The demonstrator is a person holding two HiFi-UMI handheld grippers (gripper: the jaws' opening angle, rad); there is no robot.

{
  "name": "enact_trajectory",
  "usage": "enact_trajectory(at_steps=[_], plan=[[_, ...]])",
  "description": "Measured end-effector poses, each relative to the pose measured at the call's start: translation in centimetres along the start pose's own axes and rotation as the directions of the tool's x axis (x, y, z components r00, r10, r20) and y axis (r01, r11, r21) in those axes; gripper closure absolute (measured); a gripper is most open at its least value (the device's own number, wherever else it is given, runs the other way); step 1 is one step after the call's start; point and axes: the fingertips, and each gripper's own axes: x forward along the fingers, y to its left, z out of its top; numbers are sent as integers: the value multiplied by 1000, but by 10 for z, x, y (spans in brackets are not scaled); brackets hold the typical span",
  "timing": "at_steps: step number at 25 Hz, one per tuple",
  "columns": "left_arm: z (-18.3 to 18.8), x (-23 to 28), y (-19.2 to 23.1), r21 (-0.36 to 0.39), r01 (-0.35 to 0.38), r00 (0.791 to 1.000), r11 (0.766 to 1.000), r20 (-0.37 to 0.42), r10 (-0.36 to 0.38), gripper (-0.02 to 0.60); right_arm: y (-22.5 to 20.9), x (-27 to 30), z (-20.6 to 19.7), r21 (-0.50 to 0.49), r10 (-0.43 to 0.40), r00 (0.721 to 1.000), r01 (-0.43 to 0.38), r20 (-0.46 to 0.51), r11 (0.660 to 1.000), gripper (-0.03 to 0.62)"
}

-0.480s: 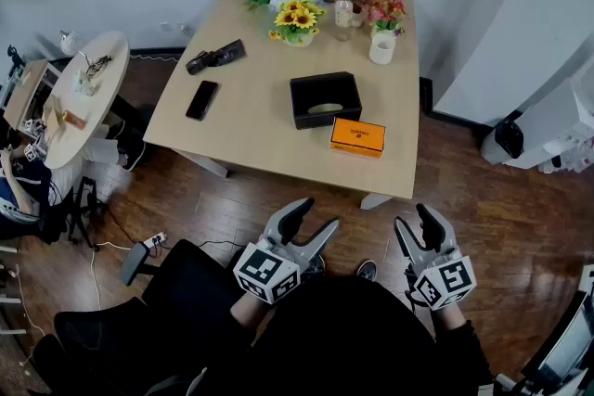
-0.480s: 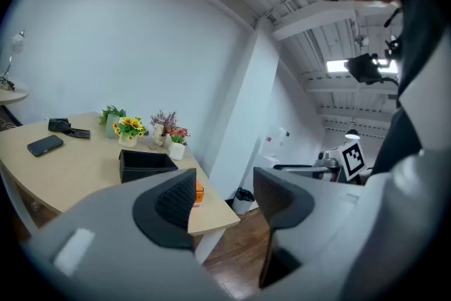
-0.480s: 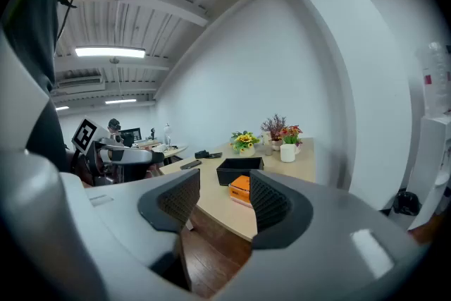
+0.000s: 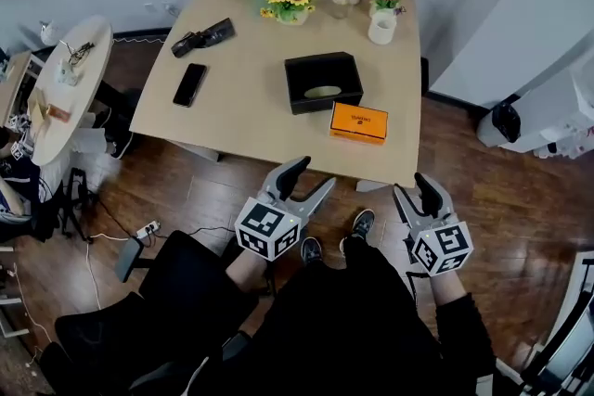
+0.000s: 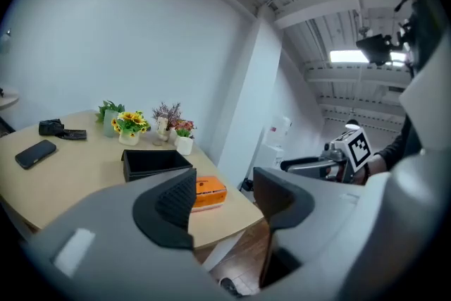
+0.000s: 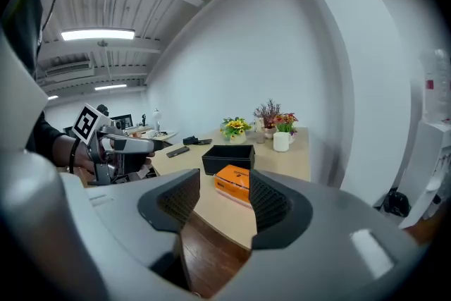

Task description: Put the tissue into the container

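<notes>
Progress: task not started. Left gripper (image 4: 311,178) jaws apart, empty, short of table (image 4: 232,97). Black container (image 4: 323,82) on table. Orange tissue pack (image 4: 358,122) just beside it, outside. Right gripper (image 4: 414,190) jaws wide, empty. Remaining, by judgement: approach, grasp, deposit.

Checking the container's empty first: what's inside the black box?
Inside the black box: one pale oval patch on its floor; nothing else shows. Its walls hide the inner edges.

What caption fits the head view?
Left hand-held gripper and right hand-held gripper, open, before table with orange tissue pack and black container.
</notes>
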Motion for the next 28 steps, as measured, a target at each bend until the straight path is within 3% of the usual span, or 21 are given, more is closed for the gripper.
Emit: enact_trajectory(at_steps=[2,5,11,17,20,23,25,28], plan=[[-8,21,17,3,-16,999,1000,-51,16,344,-13,22,-11,9,14,999,-13,-32,1000,382],[-27,55,40,-48,-30,989,998,-149,23,313,-36,57,-27,39,47,996,-44,-80,998,382],[-65,110,74,-121,-92,943,988,-330,47,285,-80,113,-54,143,122,979,-99,-163,985,382],[-75,140,108,-272,-173,925,947,-374,62,285,-96,150,-73,256,216,947,-153,-238,955,382],[-88,144,112,-299,-172,908,939,-417,34,288,-88,154,-83,276,250,930,-174,-270,945,382],[-97,147,112,-317,-146,905,937,-426,-3,301,-83,157,-93,273,256,917,-173,-305,946,382],[-98,150,112,-329,-120,909,937,-417,-30,331,-83,160,-95,268,237,917,-152,-322,951,387],[-99,153,113,-332,-82,908,940,-414,-67,417,-83,163,-96,266,214,916,-125,-338,956,453]])
